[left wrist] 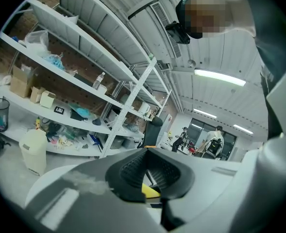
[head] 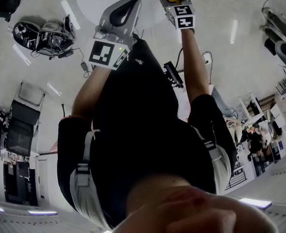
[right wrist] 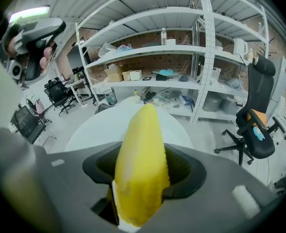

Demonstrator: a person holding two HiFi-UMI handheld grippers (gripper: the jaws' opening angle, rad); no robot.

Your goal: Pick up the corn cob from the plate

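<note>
The tall shelving (right wrist: 196, 47) is the biggest thing here, standing just behind the round white table (right wrist: 89, 130) and loaded with boxes and clutter. To the right of the table, near the shelving's end post, is a black office chair (right wrist: 259, 115). The person in a black shirt (head: 138, 130) faces the table with both arms stretched out toward it.

The left gripper (head: 126, 8) is held over the table's near edge. Its claw is drawn together with the tips meeting, and the hollow between the ribbed pads is empty.

The right gripper (right wrist: 147, 154) is just beside it, also above the table. Its claw is spread wide and clamped on the corn cob (right wrist: 142, 169). The yellow cob is up in the air, clear of the table top, and its pointed end sticks out past the pads toward the table.
</note>
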